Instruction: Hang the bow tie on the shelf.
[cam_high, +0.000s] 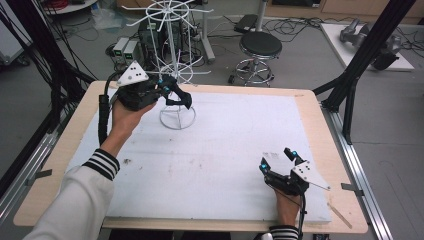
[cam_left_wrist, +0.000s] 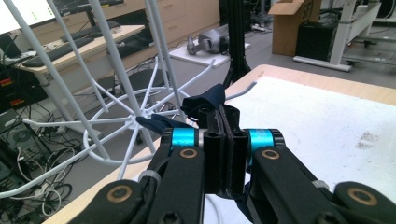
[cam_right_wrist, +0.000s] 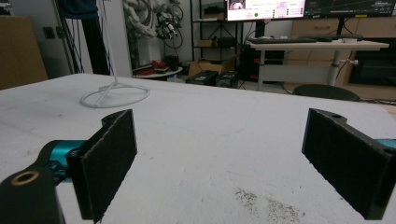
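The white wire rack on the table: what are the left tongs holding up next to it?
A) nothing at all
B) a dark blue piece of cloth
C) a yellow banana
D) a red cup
B: the left tongs are pinched shut on a dark blue cloth, right beside the white wire rack.

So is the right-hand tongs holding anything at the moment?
No, the right tongs stand wide open over the white table cover, with nothing between their black pads.
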